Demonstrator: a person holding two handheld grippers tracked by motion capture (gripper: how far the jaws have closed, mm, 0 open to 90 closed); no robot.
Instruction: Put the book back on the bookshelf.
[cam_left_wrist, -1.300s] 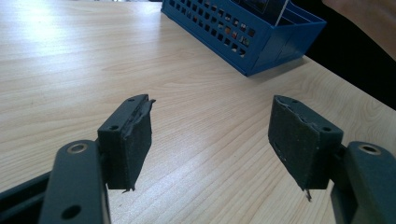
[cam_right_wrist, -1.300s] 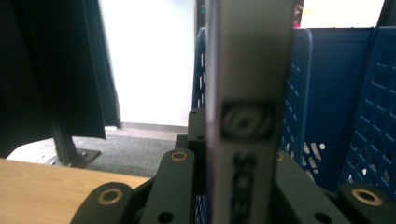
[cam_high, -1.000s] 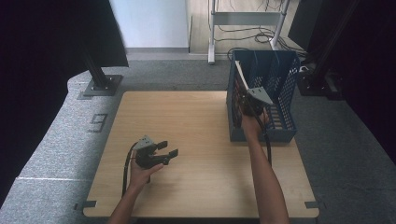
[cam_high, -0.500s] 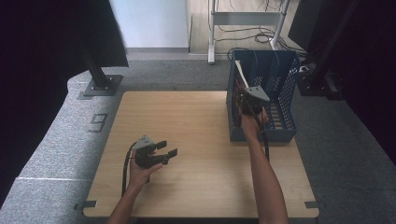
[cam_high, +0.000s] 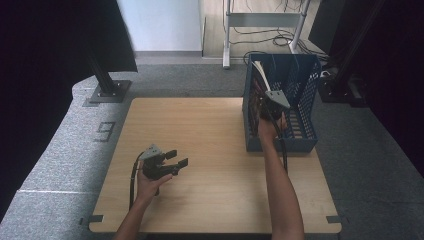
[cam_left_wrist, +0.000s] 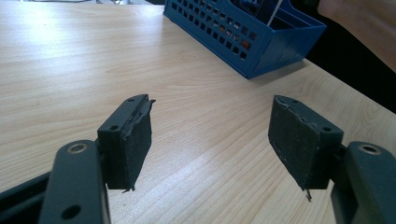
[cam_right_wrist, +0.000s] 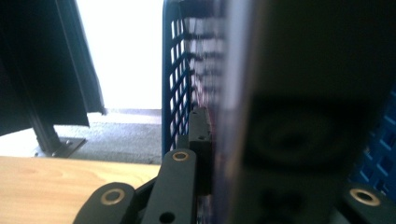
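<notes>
A blue mesh file rack (cam_high: 300, 145) stands at the table's right side with several flat books upright in it. My right gripper (cam_high: 263, 106) reaches into the rack's left compartment and is shut on a dark, flat book (cam_right_wrist: 299, 93), whose white edge (cam_high: 260, 70) rises above the rack. In the right gripper view the left pad (cam_right_wrist: 201, 126) presses on the book's face, and the book hides the other jaw. My left gripper (cam_high: 177, 157) rests low over the wooden table (cam_high: 210, 125) at front left. It is open, with nothing between its pads (cam_left_wrist: 135, 140).
The rack's perforated wall (cam_right_wrist: 175, 84) stands close beside the held book. In the left gripper view the rack (cam_left_wrist: 261, 42) lies ahead to the right, with bare wood between. Grey carpet surrounds the table, and a black stand foot (cam_high: 107, 90) sits beyond the far left corner.
</notes>
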